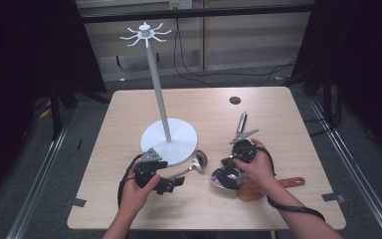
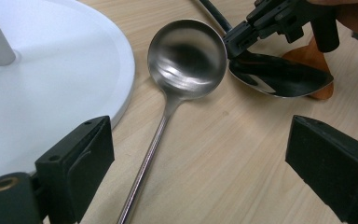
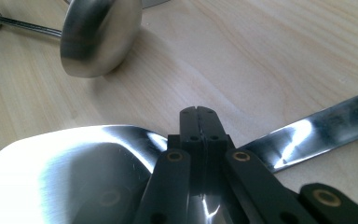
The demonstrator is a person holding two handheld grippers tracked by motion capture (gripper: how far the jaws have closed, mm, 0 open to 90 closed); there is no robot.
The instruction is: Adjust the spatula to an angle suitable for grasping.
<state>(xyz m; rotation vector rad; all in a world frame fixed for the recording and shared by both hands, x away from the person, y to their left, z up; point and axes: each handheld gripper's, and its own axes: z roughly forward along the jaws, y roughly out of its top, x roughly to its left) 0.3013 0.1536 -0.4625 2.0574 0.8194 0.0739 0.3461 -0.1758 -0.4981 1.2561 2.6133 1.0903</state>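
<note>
Pinching big spoon (image 3: 74, 172) at neck, R gripper (image 3: 199, 122); L gripper (image 2: 200, 158) wide open, empty, straddling ladle (image 2: 186, 58) beside stand base (image 2: 74, 60) edge.

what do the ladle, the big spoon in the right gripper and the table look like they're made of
Ladle: polished metal, likely stainless steel; its bowl shows mirror-like reflections.
Big spoon: also shiny metal, with bright glare, clamped at its neck by the shut right gripper.
Table: pale wood or wood-look laminate; matte with fine grain lines, which of the two I can't tell.
</note>
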